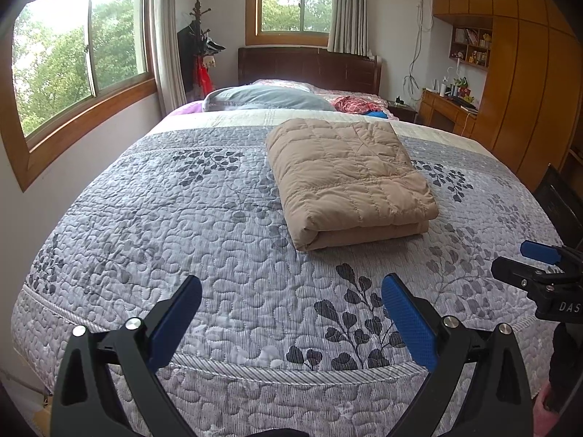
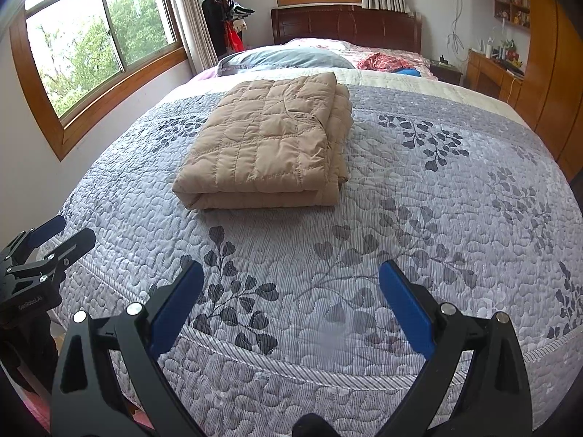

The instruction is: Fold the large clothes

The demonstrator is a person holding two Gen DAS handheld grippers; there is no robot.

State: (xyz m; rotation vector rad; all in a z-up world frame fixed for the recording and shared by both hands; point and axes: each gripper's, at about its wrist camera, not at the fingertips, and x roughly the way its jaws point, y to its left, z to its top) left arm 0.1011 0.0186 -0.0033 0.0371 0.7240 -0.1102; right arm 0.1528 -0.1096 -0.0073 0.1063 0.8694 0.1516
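A tan quilted garment [image 1: 348, 178] lies folded into a thick rectangle in the middle of the bed [image 1: 164, 225]; it also shows in the right wrist view [image 2: 269, 145]. My left gripper [image 1: 291, 291] hovers open over the foot of the bed, well short of the bundle, with nothing between its blue pads. My right gripper [image 2: 291, 280] is open too, above the bedspread [image 2: 419, 218] and apart from the garment. Each gripper appears at the edge of the other's view: the right gripper [image 1: 524, 258] and the left gripper [image 2: 67, 231].
Pillows [image 1: 266, 98] and loose red and blue clothes [image 1: 359, 105] lie near the dark headboard [image 1: 309, 69]. Windows [image 1: 80, 62] line the left wall, with a coat stand [image 1: 198, 43] in the corner. A wooden wardrobe and desk [image 1: 510, 83] stand on the right.
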